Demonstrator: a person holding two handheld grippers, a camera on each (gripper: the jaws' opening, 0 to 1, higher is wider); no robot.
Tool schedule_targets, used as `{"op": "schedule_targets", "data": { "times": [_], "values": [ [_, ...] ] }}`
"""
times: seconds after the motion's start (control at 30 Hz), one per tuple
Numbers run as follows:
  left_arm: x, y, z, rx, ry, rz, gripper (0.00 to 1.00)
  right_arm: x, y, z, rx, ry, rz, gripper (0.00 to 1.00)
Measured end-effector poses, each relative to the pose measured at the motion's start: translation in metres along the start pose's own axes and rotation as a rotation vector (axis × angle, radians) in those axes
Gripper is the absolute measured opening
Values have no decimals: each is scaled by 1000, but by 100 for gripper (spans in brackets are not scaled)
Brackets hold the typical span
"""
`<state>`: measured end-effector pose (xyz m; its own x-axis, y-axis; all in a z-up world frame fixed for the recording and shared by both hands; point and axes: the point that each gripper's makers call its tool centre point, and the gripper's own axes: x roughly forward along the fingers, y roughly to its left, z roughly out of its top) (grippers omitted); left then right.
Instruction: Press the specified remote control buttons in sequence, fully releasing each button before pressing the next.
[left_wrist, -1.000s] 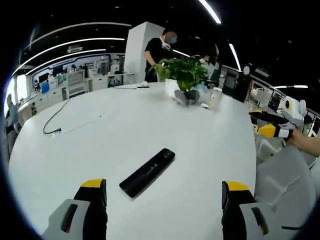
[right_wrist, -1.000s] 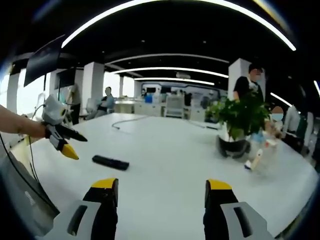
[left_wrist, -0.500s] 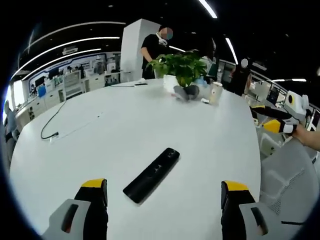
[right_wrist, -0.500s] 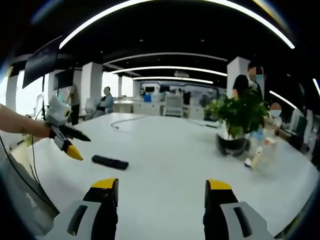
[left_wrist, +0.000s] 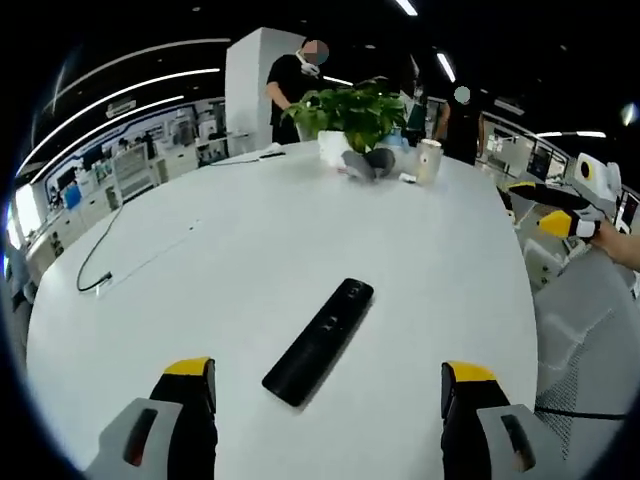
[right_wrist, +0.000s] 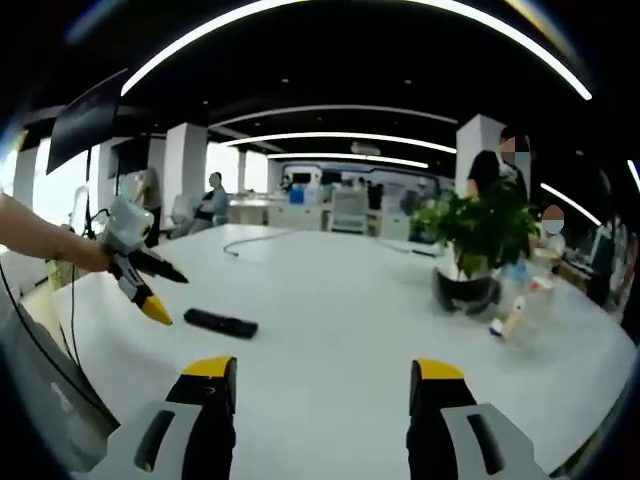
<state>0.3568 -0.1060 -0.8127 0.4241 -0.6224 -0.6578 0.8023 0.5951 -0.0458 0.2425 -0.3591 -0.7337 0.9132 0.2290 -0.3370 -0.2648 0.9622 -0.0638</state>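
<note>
A long black remote (left_wrist: 320, 340) lies flat on the white round table (left_wrist: 230, 260), pointing away between my left gripper's (left_wrist: 328, 374) open jaws; its near end is just ahead of the yellow-tipped fingers. In the right gripper view the same remote (right_wrist: 221, 323) lies far left on the table (right_wrist: 340, 310), with the left gripper (right_wrist: 165, 293) hovering just left of it, open, held by a person's hand. My right gripper (right_wrist: 325, 372) is open and holds nothing, well back from the remote. It also hangs open off the table's right side (left_wrist: 542, 206).
A potted plant (left_wrist: 350, 120) (right_wrist: 480, 235) and a cup (left_wrist: 430, 160) stand at the table's far side, a small bottle (right_wrist: 510, 318) beside them. A dark cable (left_wrist: 100, 255) trails at the left. A grey chair (left_wrist: 590, 340) sits right. People stand behind.
The left gripper has come forward over the table, so the remote sits closer between its jaws. In the right gripper view the left gripper has edged towards the remote. The remote lies still.
</note>
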Motion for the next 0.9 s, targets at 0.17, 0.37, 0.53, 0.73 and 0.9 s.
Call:
{"op": "schedule_targets", "data": {
  "times": [0.17, 0.37, 0.53, 0.73, 0.9],
  "values": [
    [5, 7, 1, 12, 16, 2, 94, -1, 0, 0, -2, 2, -6, 69],
    [16, 9, -2, 35, 51, -20, 93, 1, -1, 1, 3, -4, -9, 69],
    [25, 5, -1, 29, 66, -49, 90, 1, -3, 0, 7, -2, -15, 68],
    [34, 7, -3, 47, 92, -61, 86, 2, -3, -2, 6, 6, -18, 67],
    [41, 12, -6, 47, 113, -63, 83, 2, -3, -4, 3, 13, -17, 66]
  ]
}}
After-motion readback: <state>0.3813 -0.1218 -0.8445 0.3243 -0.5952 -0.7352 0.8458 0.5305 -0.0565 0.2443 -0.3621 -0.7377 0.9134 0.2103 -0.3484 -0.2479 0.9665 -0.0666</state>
